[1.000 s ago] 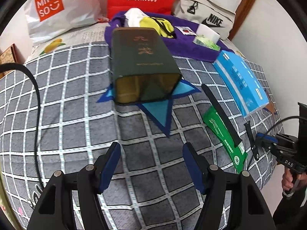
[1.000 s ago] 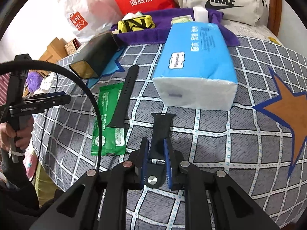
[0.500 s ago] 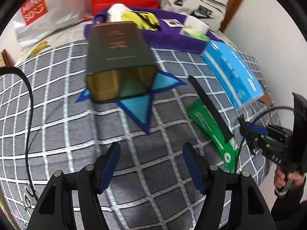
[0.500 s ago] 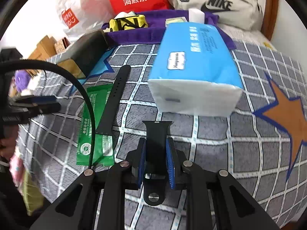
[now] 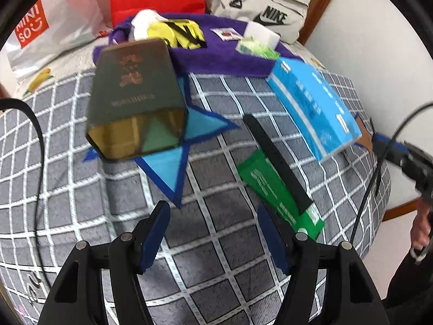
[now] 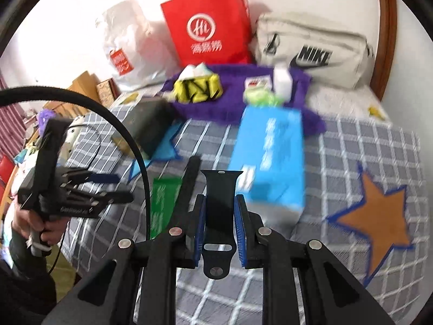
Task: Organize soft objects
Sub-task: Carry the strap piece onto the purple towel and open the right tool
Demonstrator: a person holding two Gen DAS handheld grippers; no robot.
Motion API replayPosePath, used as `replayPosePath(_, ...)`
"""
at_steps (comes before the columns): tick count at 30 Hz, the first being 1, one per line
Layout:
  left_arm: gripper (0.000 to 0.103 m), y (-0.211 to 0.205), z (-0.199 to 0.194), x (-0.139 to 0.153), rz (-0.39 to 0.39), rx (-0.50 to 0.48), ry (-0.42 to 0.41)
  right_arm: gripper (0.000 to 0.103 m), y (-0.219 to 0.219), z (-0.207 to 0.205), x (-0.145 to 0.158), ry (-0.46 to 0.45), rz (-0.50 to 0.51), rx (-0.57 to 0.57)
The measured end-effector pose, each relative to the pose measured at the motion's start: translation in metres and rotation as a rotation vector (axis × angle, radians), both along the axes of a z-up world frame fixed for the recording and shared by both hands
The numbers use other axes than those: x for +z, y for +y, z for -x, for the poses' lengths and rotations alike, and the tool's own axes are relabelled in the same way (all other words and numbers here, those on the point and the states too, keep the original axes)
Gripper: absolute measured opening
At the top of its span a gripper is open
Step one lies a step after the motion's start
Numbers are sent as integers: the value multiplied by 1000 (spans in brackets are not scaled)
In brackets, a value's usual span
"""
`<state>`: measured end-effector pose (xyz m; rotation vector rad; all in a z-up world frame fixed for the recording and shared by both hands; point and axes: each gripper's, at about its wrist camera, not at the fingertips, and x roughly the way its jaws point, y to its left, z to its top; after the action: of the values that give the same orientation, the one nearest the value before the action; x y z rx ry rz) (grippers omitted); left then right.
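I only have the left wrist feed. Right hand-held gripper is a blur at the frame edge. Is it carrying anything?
Observer: Yes. The right hand-held gripper is shut on a short black rubber watch strap piece, clear of the bed.
Operator: Same strap I see lying across the green packet?
Observer: No. That long black strap lies on the green foil packet, beside the held one.
Operator: Anything behind the red paper bag?
Observer: Only white wall shows above the red paper bag; its handles stand up against it.
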<state>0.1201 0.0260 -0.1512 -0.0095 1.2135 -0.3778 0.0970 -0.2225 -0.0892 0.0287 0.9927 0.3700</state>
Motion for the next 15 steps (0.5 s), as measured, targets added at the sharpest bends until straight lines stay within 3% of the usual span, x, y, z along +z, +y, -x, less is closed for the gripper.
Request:
replayPosePath(7, 65, 17, -12, 19, -15, 52, -47, 21, -12, -59, 21, -72, 16, -20)
replayPosePath(15, 65, 31, -26, 21, -32, 100, -50, 21, -13, -150, 23, -63, -5, 9)
